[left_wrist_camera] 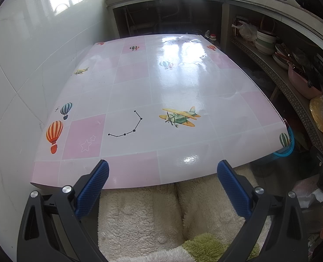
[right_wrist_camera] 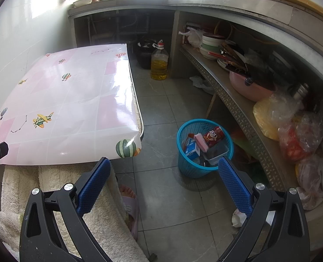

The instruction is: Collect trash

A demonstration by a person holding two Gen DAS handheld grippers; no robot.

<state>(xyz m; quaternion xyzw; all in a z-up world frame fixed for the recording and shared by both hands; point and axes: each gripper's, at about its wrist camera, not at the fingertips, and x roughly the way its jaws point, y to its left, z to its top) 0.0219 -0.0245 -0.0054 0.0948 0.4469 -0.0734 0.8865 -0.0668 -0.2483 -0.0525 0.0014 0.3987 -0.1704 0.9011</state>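
A blue mesh trash basket [right_wrist_camera: 186, 166] stands on the tiled floor right of the table. It holds a red snack wrapper [right_wrist_camera: 213, 136], a pink piece, a blue-white carton [right_wrist_camera: 192, 149] and a clear plastic tray [right_wrist_camera: 217, 152]. My right gripper [right_wrist_camera: 163, 183] is open and empty, held above the floor just in front of the basket. My left gripper [left_wrist_camera: 162, 185] is open and empty over the table's near edge. The table [left_wrist_camera: 139, 87] has a glossy pink-and-white cloth with balloons and planes. The basket's rim [left_wrist_camera: 289, 146] peeks past the table's right corner in the left wrist view.
A cream fluffy blanket [left_wrist_camera: 144, 216] lies under the grippers. A foot in a pink slipper [right_wrist_camera: 129, 203] rests on the floor. An oil bottle [right_wrist_camera: 159, 65] and dark pot stand beyond the table. A shelf [right_wrist_camera: 237, 109] on the right holds bowls and bags. Crumpled paper [right_wrist_camera: 236, 217] lies on the floor.
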